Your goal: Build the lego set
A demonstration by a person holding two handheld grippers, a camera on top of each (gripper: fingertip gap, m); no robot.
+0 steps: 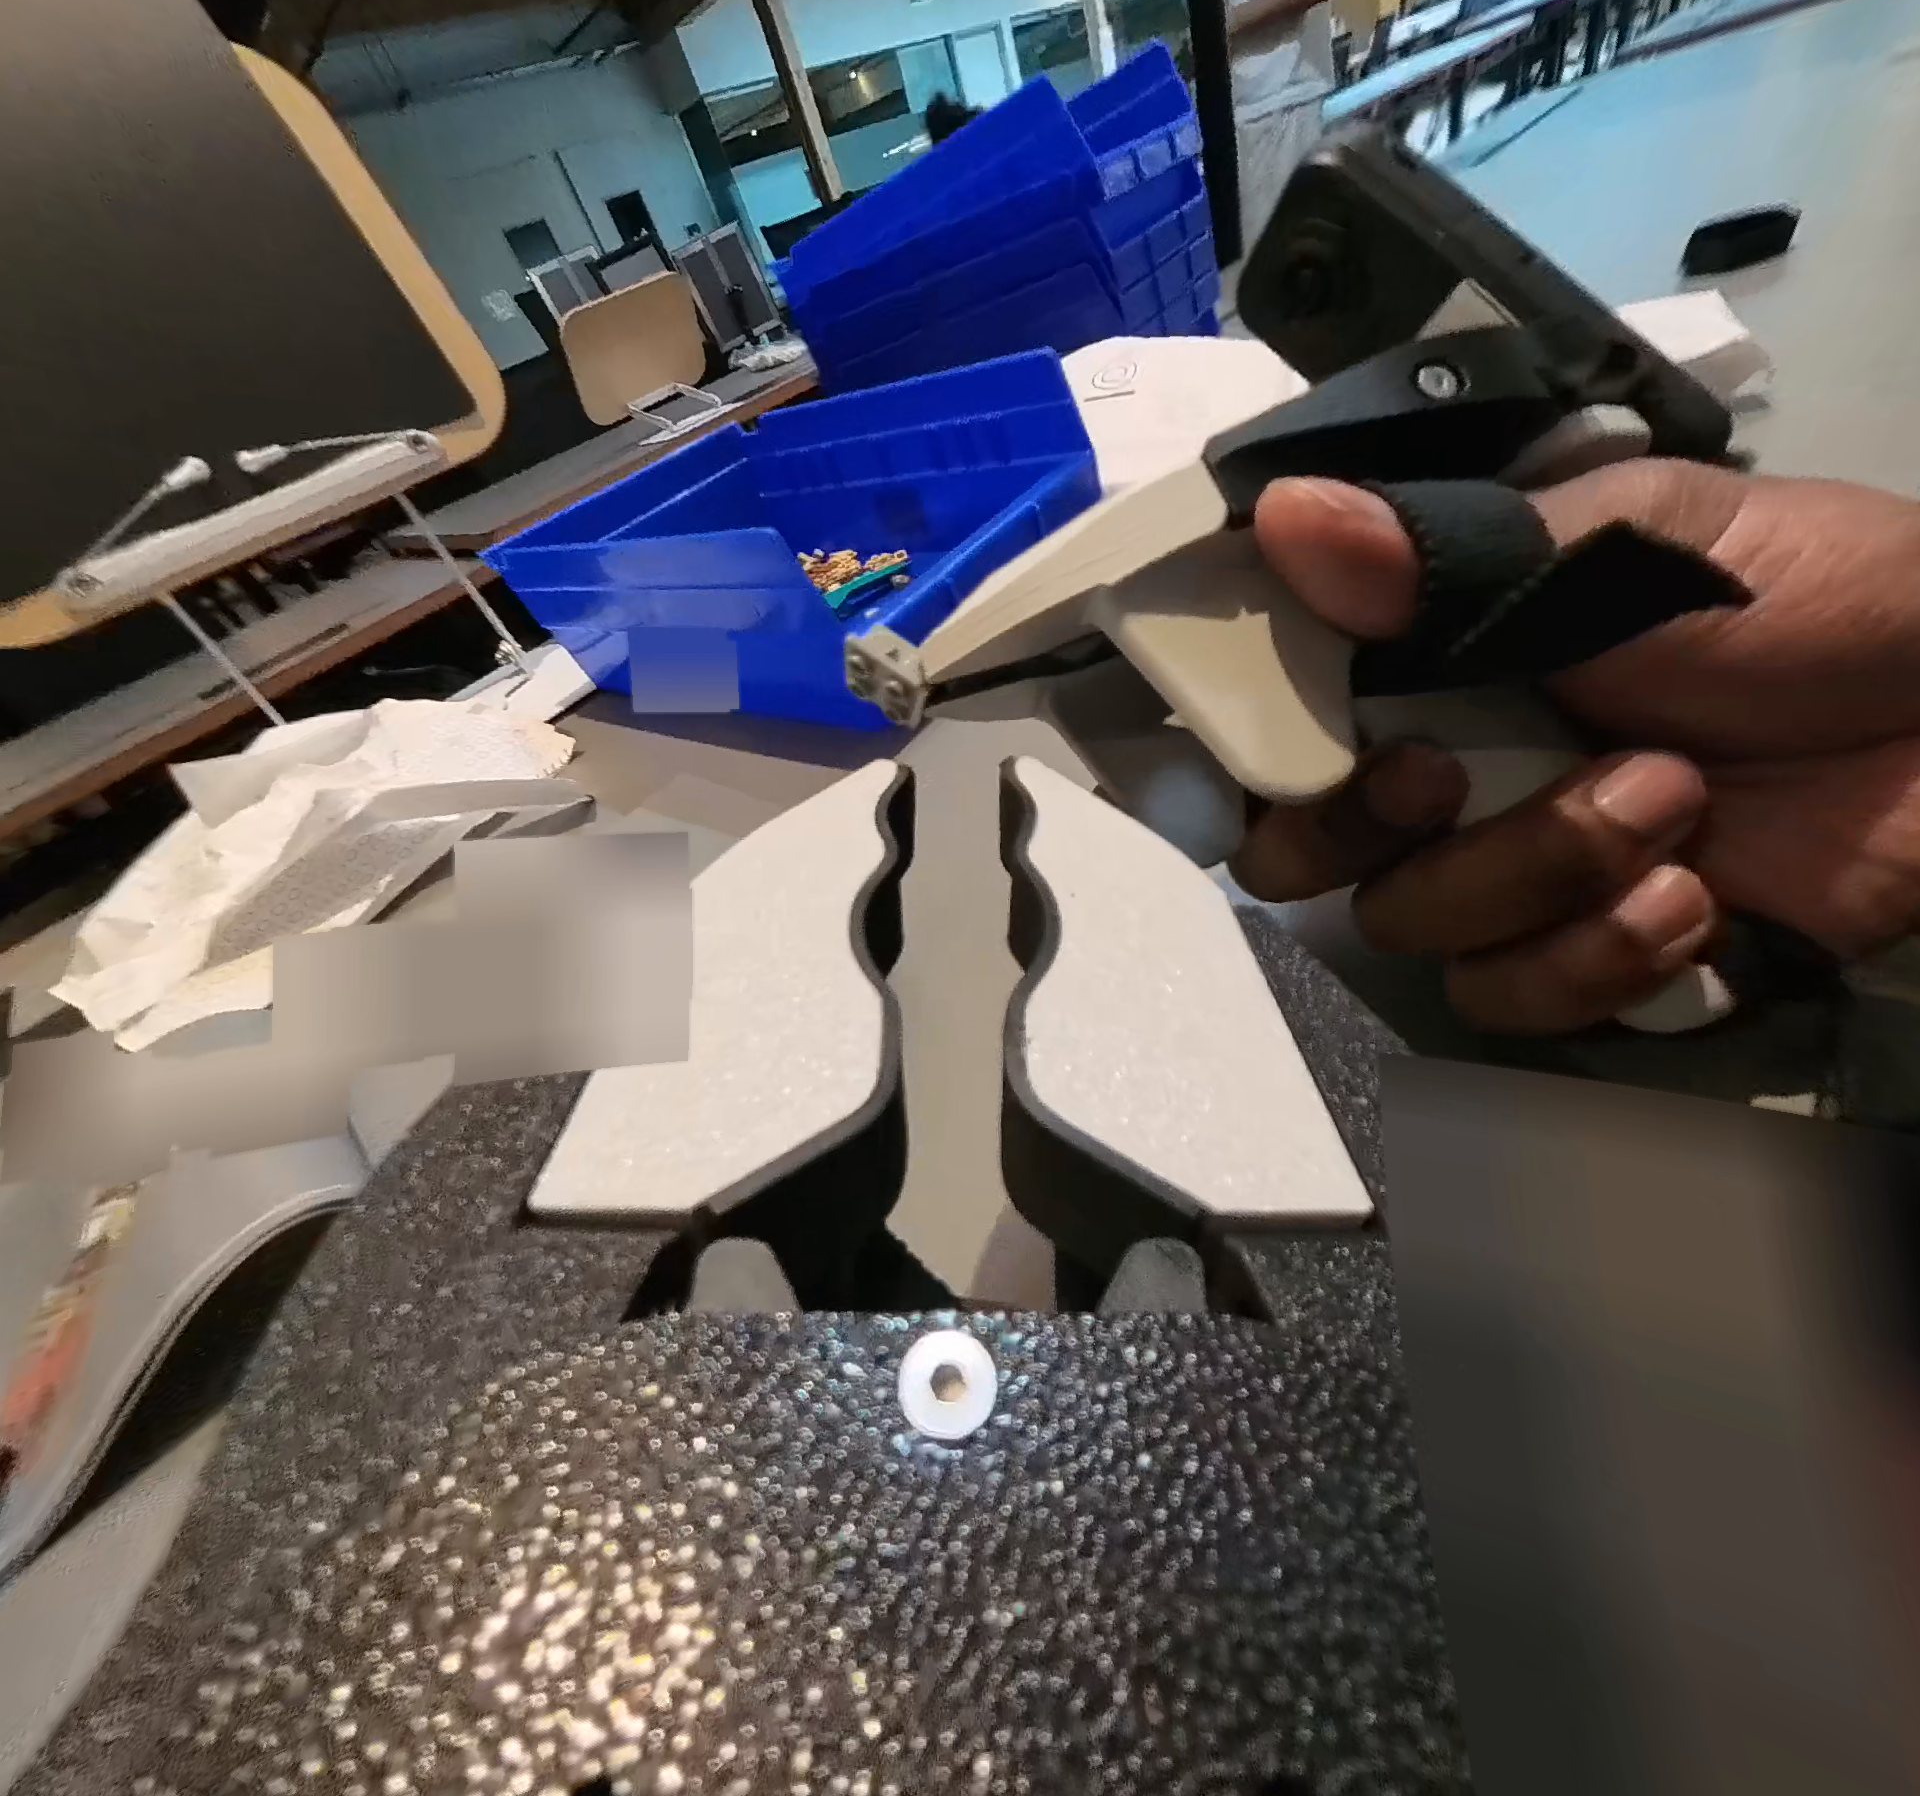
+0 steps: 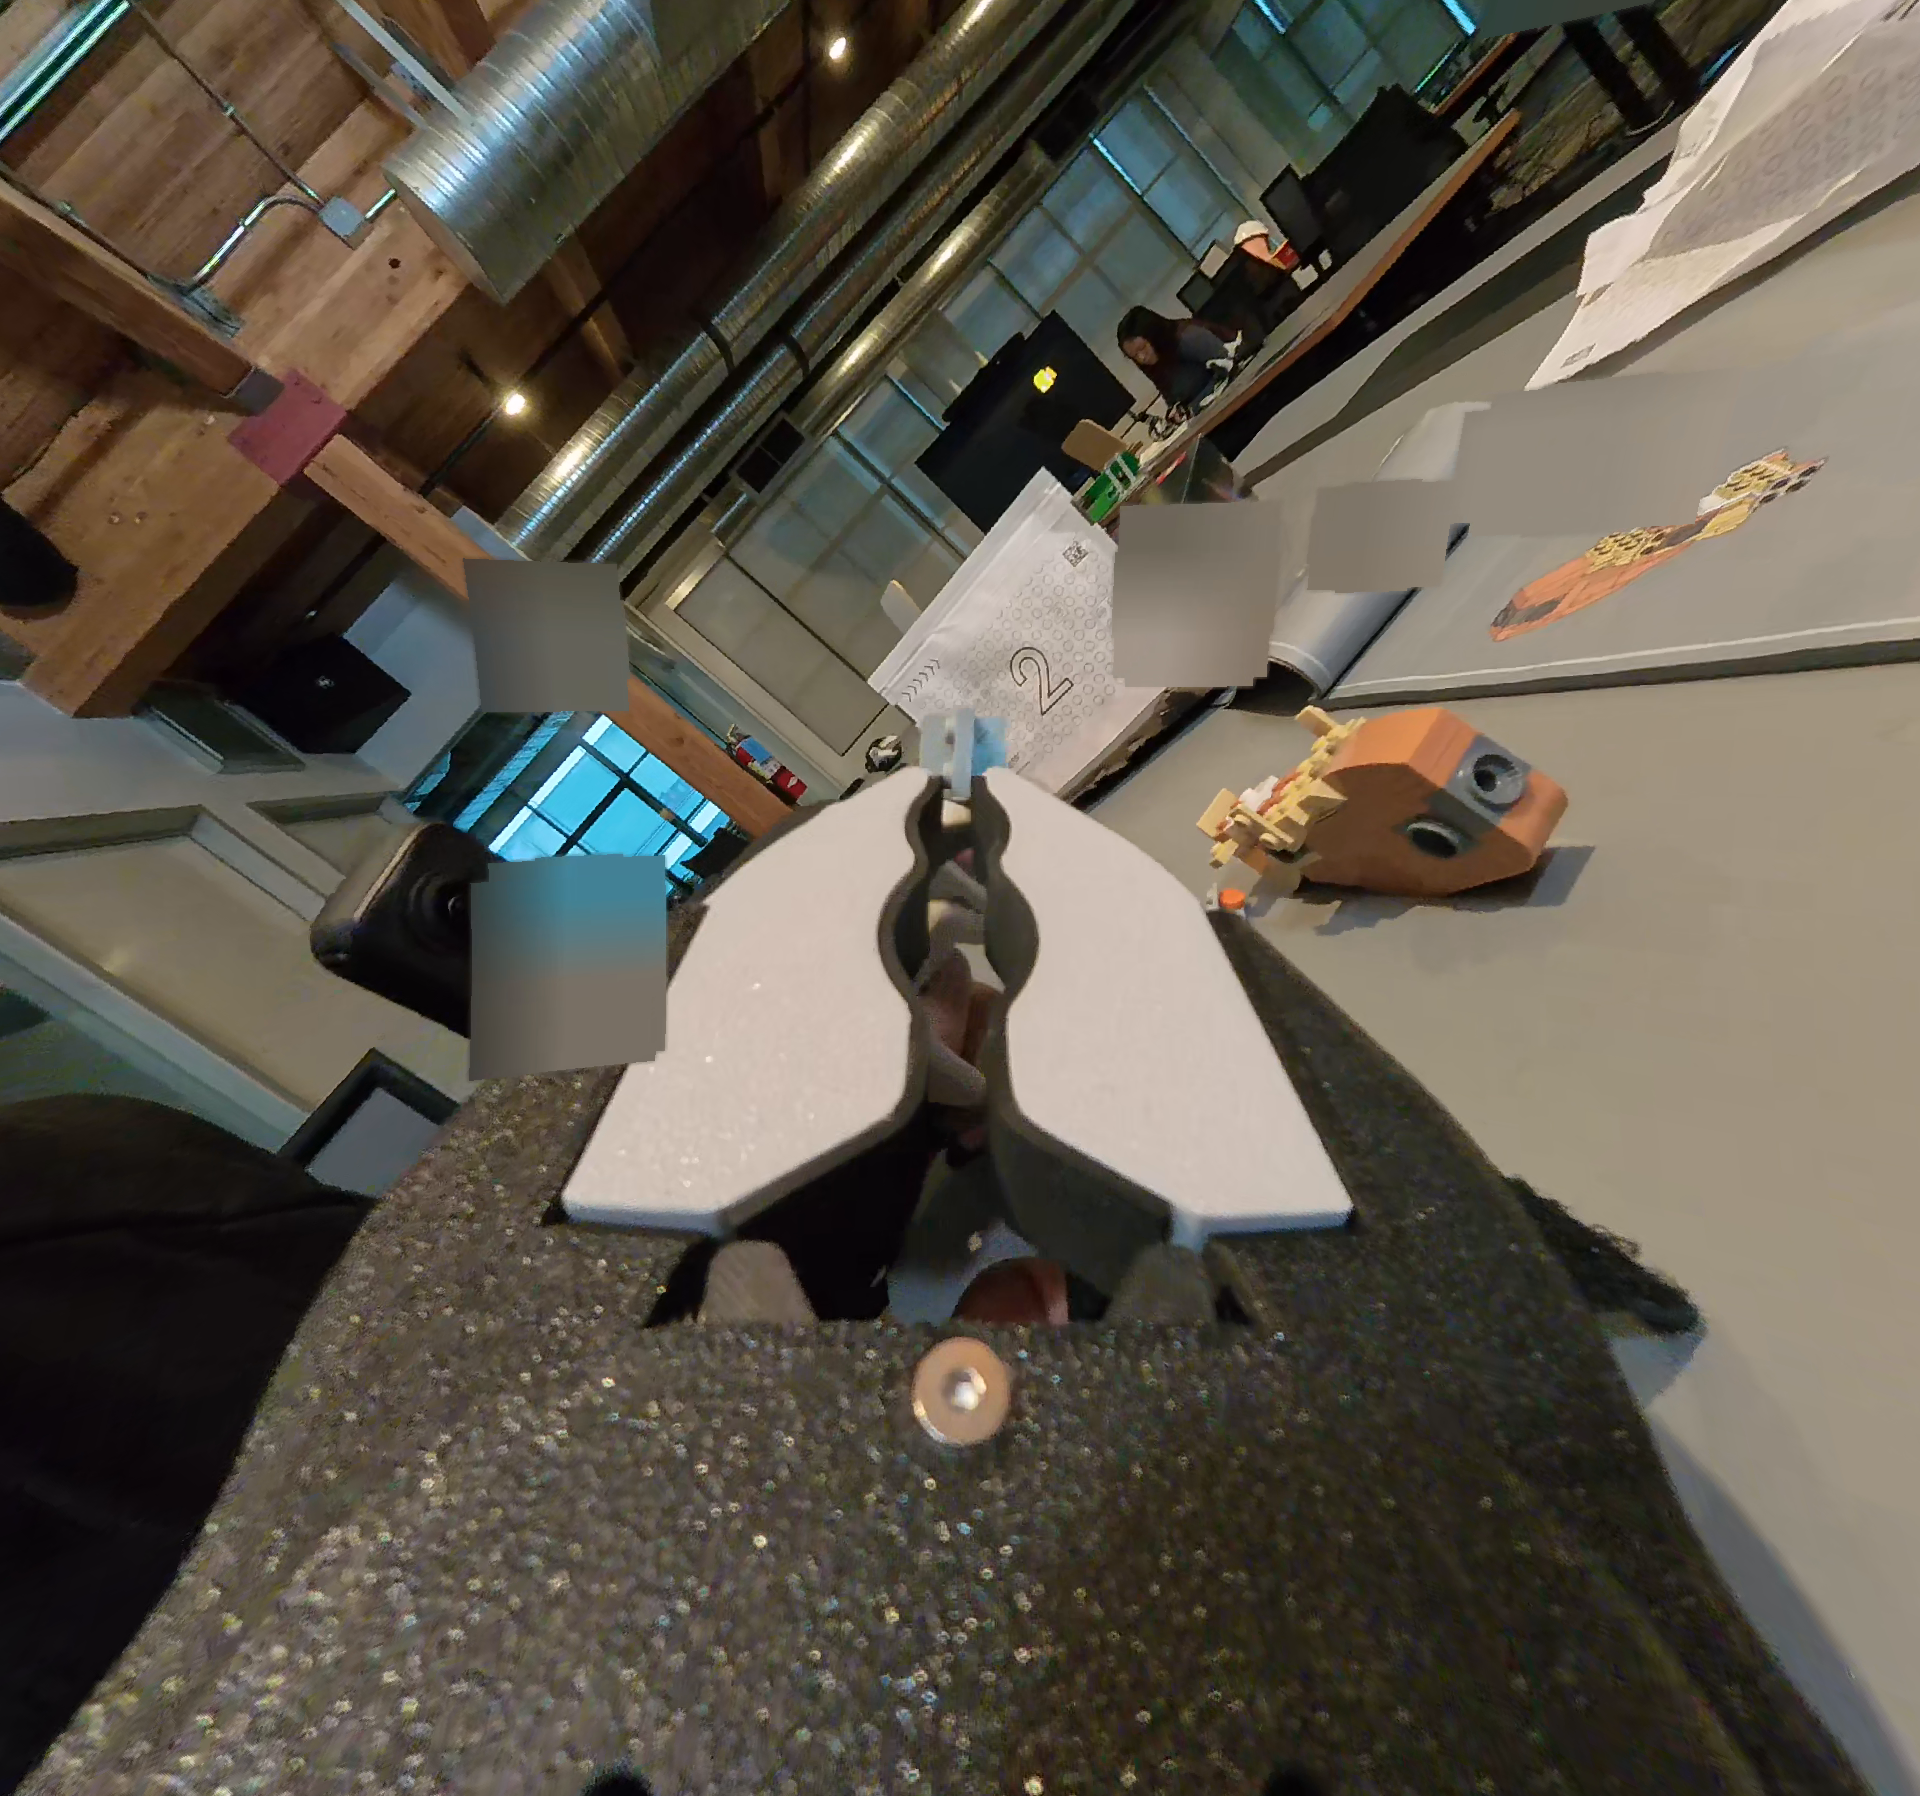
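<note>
On the far left of the left wrist view a crumpled white paper bag (image 1: 312, 832) lies on the grey table (image 1: 727, 780), near the table's left edge. Right of it sits a blue bin (image 1: 790, 541) with a few tan and teal pieces in its open compartment; more blue bins (image 1: 997, 229) are stacked behind it. The left gripper (image 1: 956, 780) hangs just in front of the bin with its jaws parted and nothing between them, a clear strip of table showing through the gap. Further right, a hand (image 1: 1621, 728) holds the right gripper (image 1: 914, 681), which comes in from the side; its tips are pinched on a small grey lego piece (image 1: 886, 676), held in the air just in front of the bin's near wall and just above the left gripper's tips.

From the right wrist view, tilted steeply, the right gripper (image 2: 958, 790) is closed on that same grey lego piece (image 2: 961, 749), which sticks out past the fingertips. To its right the orange and tan lego model (image 2: 1392, 811) lies on the table (image 2: 1662, 1123), well apart from the gripper, with bare tabletop around it. Beyond it an open instruction booklet (image 2: 1662, 603) lies flat, and white paper sheets (image 2: 1766, 136) sit farther along near the table's far edge.
</note>
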